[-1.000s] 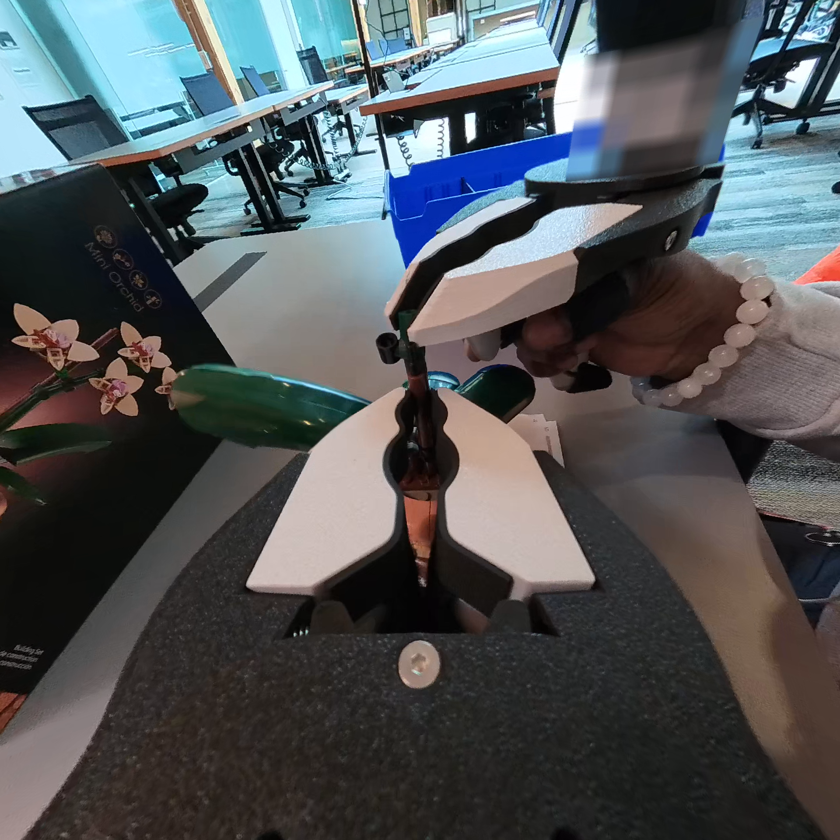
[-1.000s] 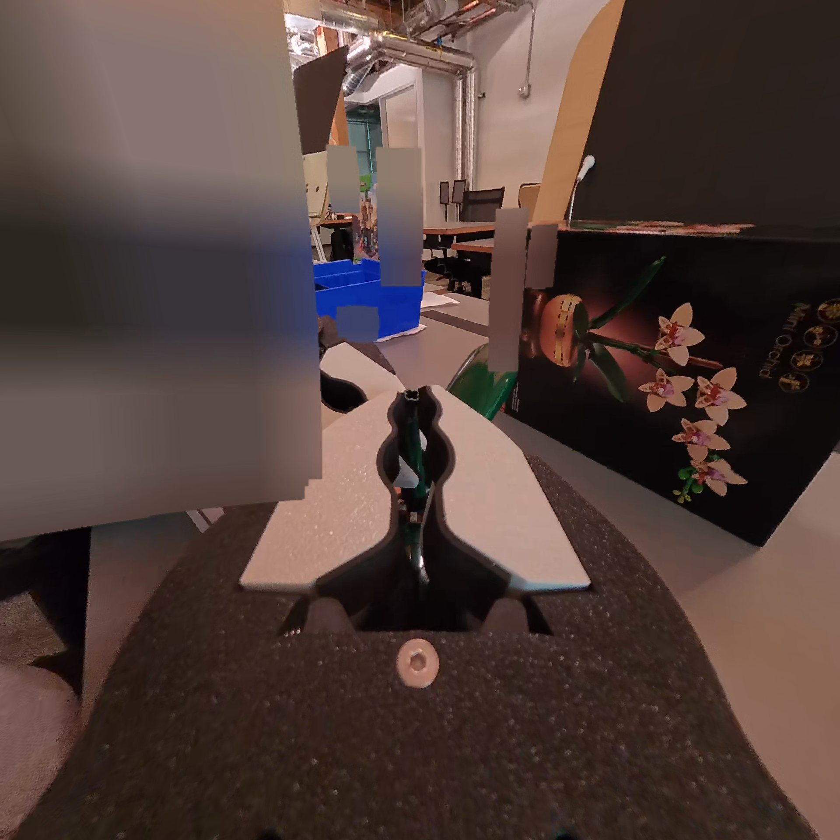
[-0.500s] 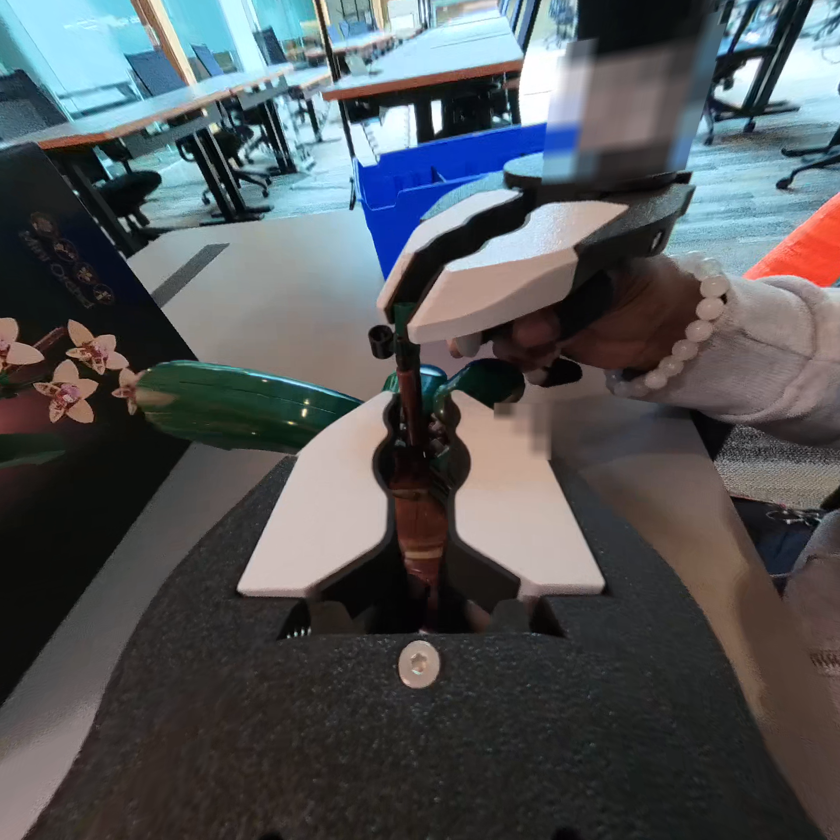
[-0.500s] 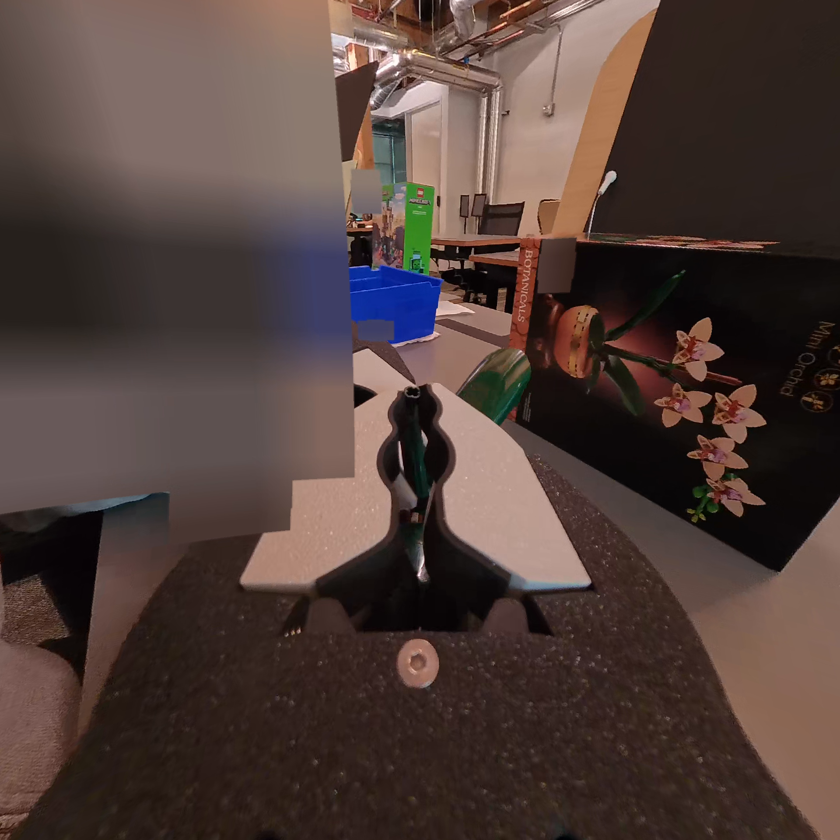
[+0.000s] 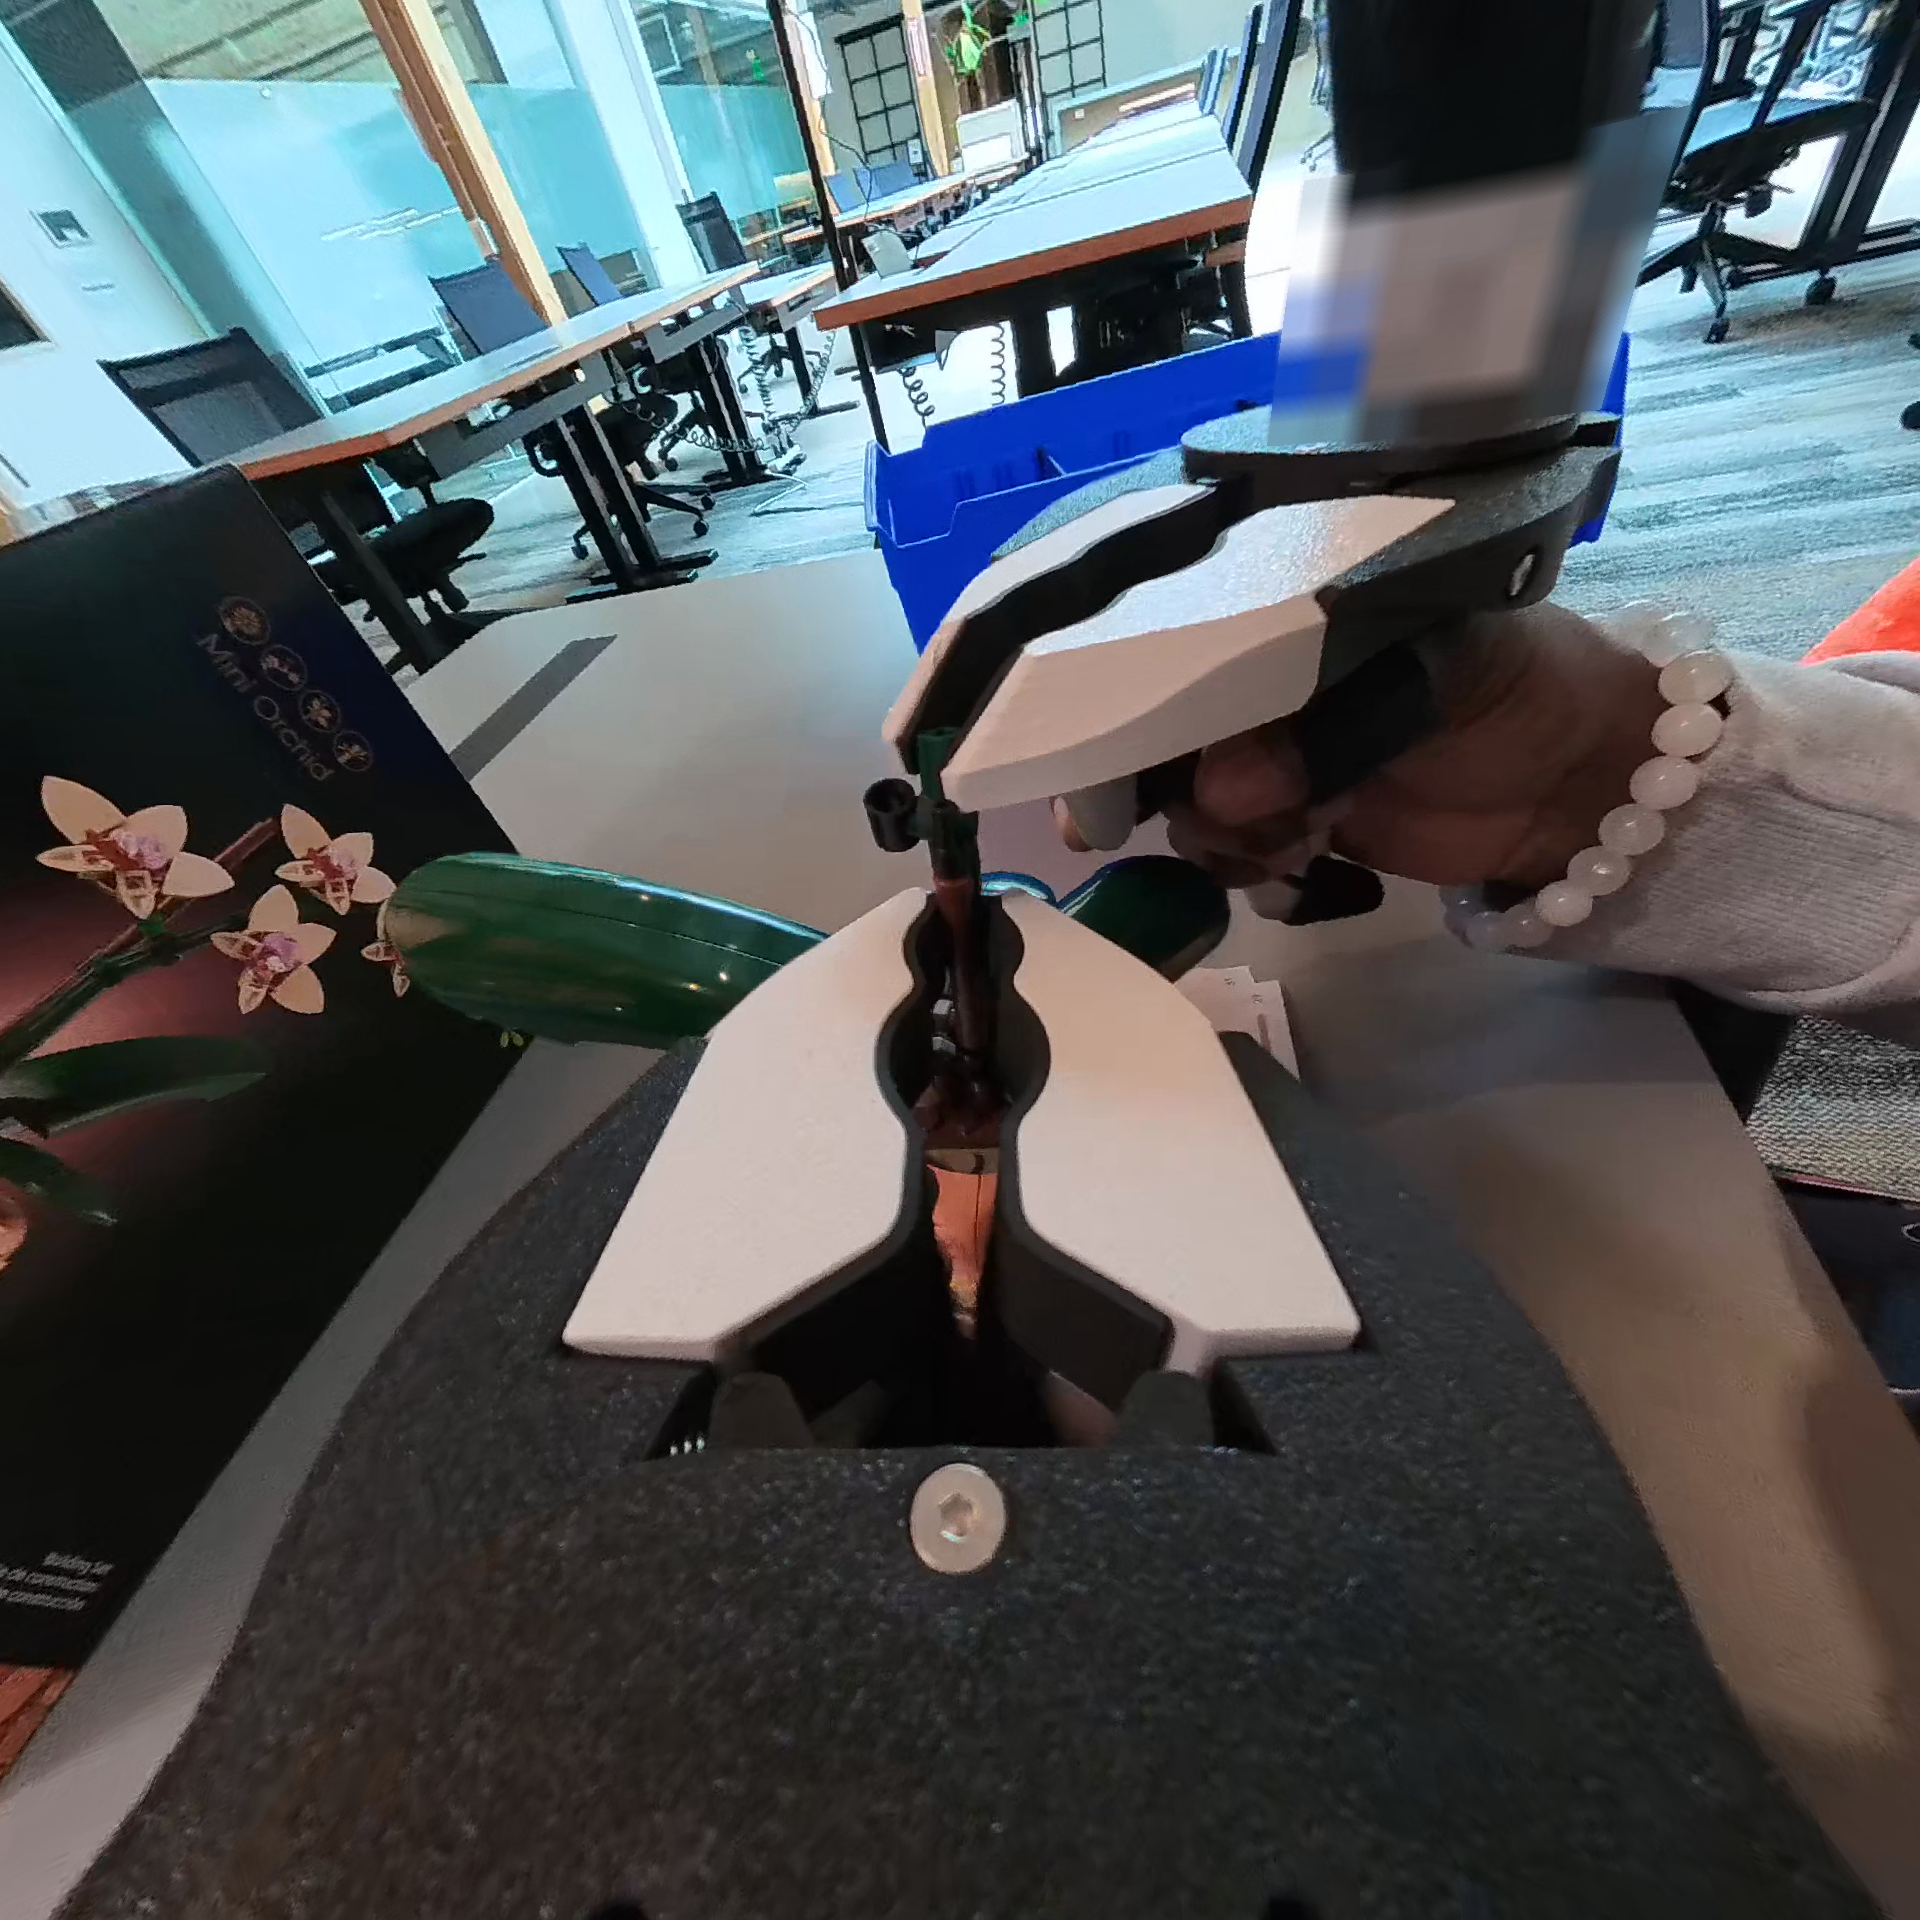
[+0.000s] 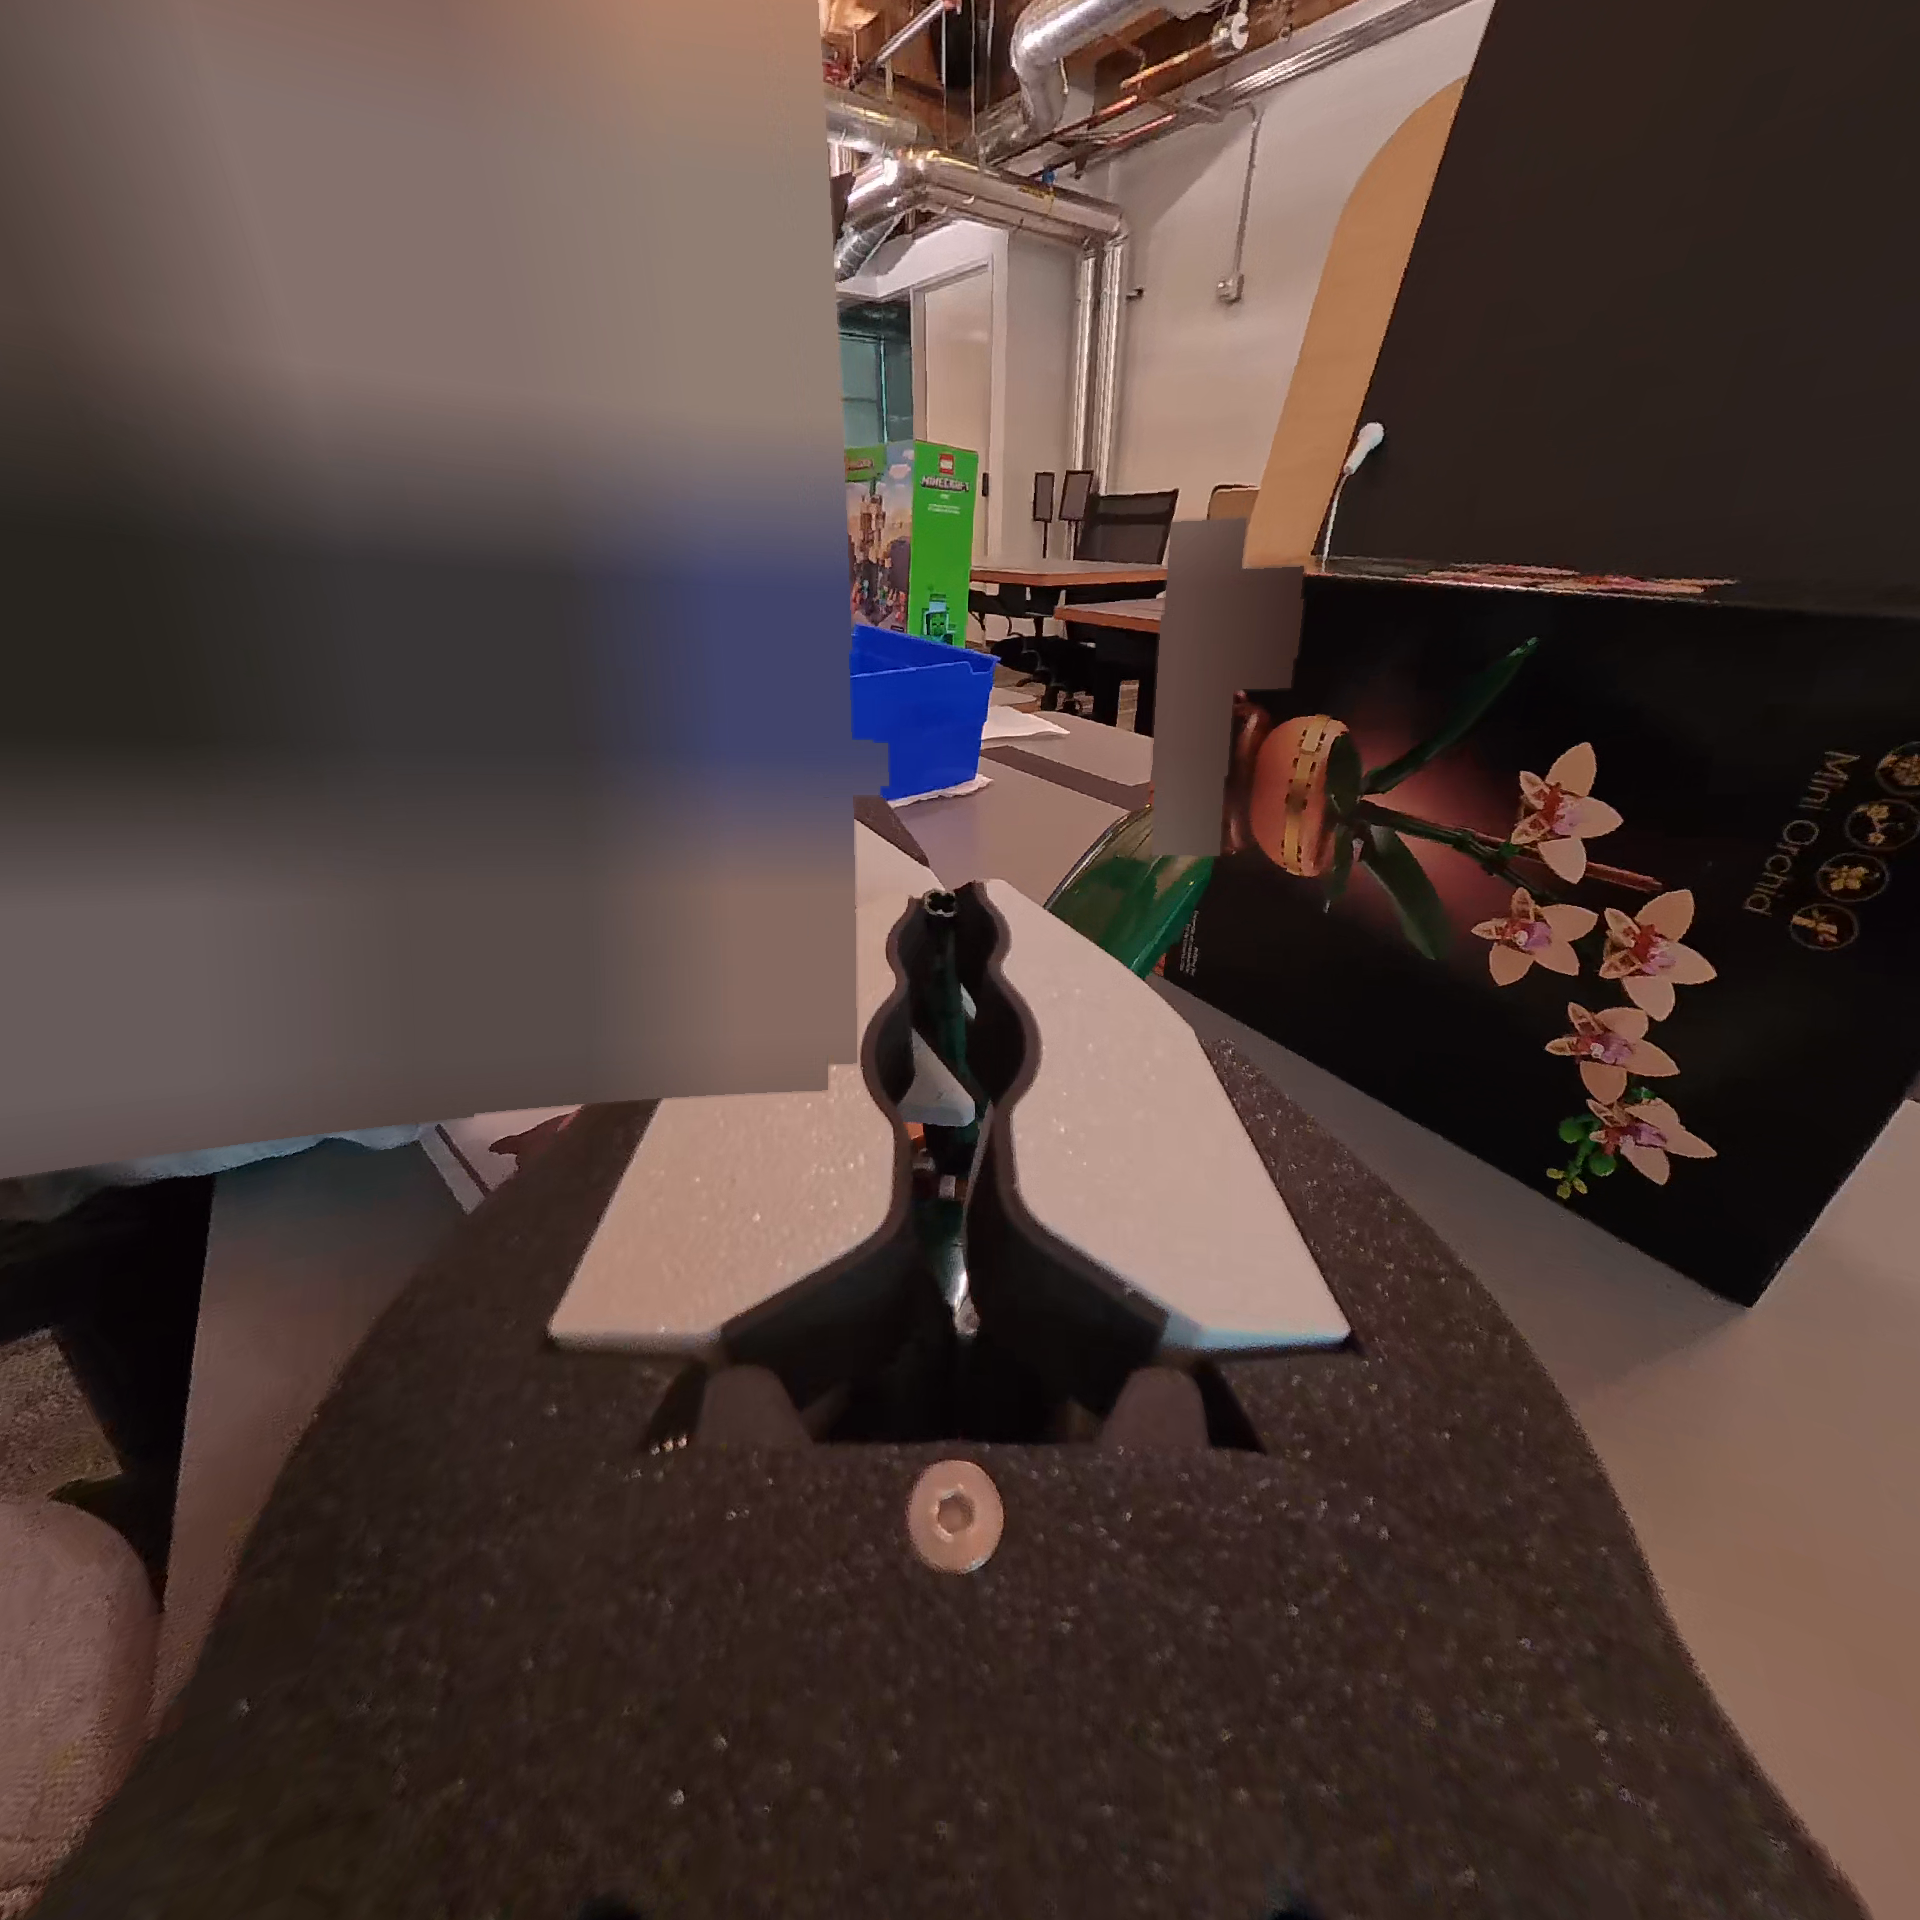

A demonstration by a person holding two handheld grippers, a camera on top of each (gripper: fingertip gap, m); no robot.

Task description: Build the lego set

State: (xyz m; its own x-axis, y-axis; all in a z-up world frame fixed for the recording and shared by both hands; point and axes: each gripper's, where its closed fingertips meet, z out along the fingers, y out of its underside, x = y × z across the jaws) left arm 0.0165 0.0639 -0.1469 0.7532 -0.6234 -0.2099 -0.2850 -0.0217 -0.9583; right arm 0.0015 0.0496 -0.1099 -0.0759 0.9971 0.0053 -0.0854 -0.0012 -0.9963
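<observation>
My left gripper is shut on the brown stem of the lego orchid build, whose big green leaves stick out to the left and right behind my fingers. My right gripper comes in from the upper right, held by a hand, and is shut on a thin green stem piece with a small black connector; this piece meets the top of the brown stem. In the right wrist view my right gripper is shut on the green stem piece, and a green leaf shows behind.
The dark set box with orchid pictures stands at the left on the grey table; it also shows in the right wrist view. A blue bin sits at the back. Paper slips lie beside the build. My two grippers' fingertips are within a few centimetres of each other.
Both grippers stayed shut and joined at the stem. The left gripper tipped and shifted slightly; the box slid left then back in its view. The right view drifted a little.
</observation>
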